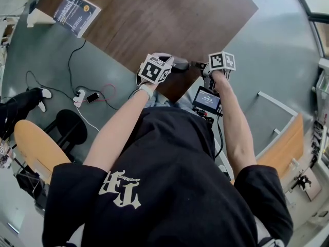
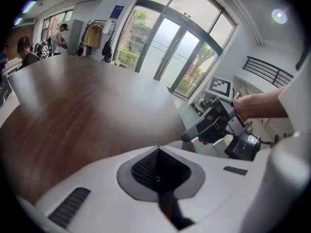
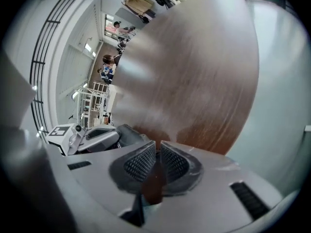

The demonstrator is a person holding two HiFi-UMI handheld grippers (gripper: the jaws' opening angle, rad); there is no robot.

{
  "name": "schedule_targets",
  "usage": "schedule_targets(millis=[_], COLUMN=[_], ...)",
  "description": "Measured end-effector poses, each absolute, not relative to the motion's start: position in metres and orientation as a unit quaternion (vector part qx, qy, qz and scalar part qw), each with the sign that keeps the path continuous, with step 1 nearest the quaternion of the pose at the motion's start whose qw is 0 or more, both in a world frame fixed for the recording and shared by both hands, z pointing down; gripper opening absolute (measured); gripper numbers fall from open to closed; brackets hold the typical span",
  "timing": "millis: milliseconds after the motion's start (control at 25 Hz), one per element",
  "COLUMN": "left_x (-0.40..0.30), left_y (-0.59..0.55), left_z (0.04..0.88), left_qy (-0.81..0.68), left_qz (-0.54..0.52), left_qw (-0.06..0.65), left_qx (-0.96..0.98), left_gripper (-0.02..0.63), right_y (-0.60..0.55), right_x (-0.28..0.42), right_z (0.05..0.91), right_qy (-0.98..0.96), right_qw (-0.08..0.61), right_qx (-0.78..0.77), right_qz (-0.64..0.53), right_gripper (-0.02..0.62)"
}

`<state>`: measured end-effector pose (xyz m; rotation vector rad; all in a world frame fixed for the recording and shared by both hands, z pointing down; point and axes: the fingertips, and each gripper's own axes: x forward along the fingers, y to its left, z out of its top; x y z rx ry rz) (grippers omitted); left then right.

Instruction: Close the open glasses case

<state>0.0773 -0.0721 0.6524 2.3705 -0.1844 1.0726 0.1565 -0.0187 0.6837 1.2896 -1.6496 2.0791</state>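
No glasses case shows in any view. Both grippers hang over the near corner of the brown wooden table (image 1: 154, 19). My left gripper (image 1: 177, 63) is shut with nothing in it; in the left gripper view its pads meet at the tip (image 2: 158, 148) above bare wood. My right gripper (image 1: 198, 65) is also shut and holds nothing, its ribbed pads almost touching (image 3: 158, 147). The two point forward and slightly toward each other. The right gripper (image 2: 214, 123) shows from the left gripper view, and the left gripper (image 3: 92, 137) from the right gripper view.
A blue booklet (image 1: 77, 12) lies at the table's far left edge. On the grey floor to the left are a power strip with cables (image 1: 82, 96), a black stool (image 1: 72, 125) and a yellow chair (image 1: 38, 148). A small screen (image 1: 207, 99) hangs below my right hand.
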Motion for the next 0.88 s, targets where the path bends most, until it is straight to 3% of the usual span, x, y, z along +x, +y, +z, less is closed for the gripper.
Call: schedule_targets(millis=[360, 680, 880], left_x=[0.052, 0.016, -0.004], left_y=[-0.075, -0.065, -0.047], left_z=[0.605, 0.536, 0.497], left_qy=[-0.061, -0.063, -0.107], left_qz=[0.328, 0.259, 0.221], left_qw=[0.253, 0.228, 0.205], left_qx=[0.908, 0.937, 0.947], left_gripper=[0.005, 0.005, 0.005], right_y=[-0.012, 0.028, 0.045], right_x=[0.192, 0.17, 0.155], right_z=[0.598, 0.508, 0.472], right_qy=[-0.636, -0.693, -0.74], right_qw=[0.183, 0.241, 0.242], right_qx=[0.538, 0.575, 0.56], right_qz=[0.522, 0.361, 0.282], right_gripper=[-0.012, -0.012, -0.012])
